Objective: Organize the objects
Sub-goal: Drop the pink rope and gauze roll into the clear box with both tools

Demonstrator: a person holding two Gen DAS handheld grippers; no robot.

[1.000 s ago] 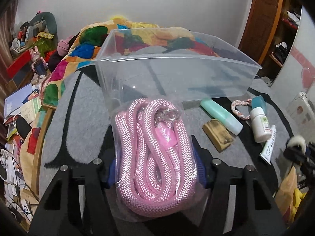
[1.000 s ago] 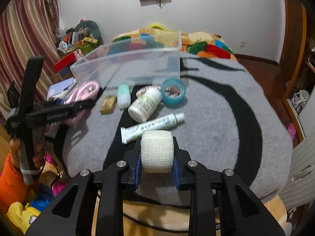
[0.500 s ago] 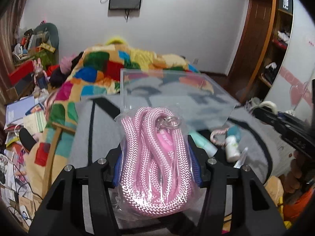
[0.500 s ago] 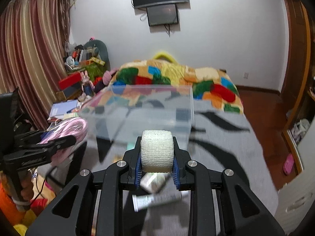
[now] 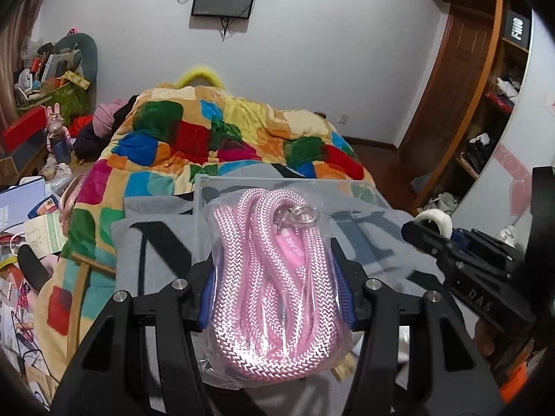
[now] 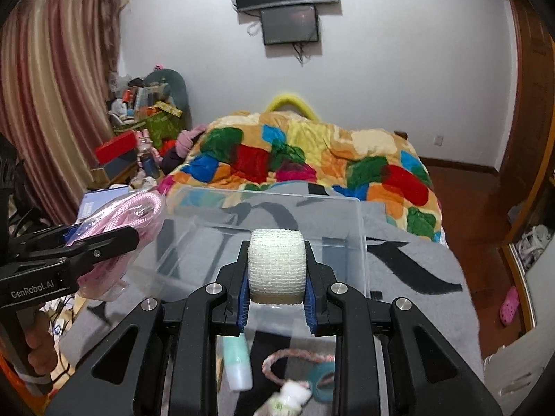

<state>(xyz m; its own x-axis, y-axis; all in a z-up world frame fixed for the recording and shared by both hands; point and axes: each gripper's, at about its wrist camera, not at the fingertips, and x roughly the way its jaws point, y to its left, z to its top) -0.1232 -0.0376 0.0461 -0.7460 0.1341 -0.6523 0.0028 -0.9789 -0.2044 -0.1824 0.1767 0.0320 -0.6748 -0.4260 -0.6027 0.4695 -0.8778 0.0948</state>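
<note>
My left gripper (image 5: pixel 274 298) is shut on a bagged pink rope (image 5: pixel 270 287) and holds it up in front of the clear plastic bin (image 5: pixel 347 194). My right gripper (image 6: pixel 276 294) is shut on a white gauze roll (image 6: pixel 276 265) and holds it above the near edge of the clear bin (image 6: pixel 360 242), which looks empty. The left gripper with the pink rope (image 6: pixel 138 208) shows at the left of the right wrist view. The right gripper with the roll (image 5: pixel 435 220) shows at the right of the left wrist view.
The bin stands on a grey blanket with black marks (image 6: pixel 416 263) on a bed. Below my right gripper lie a mint tube (image 6: pixel 237 360), a pink-white cord loop (image 6: pixel 295 357), a teal tape ring (image 6: pixel 322 379) and a white bottle (image 6: pixel 288 397). A colourful quilt (image 6: pixel 312 159) lies behind.
Both grippers have risen and tilted up with their loads. The bin now sits lower in both views, and the right gripper has come over its near edge.
</note>
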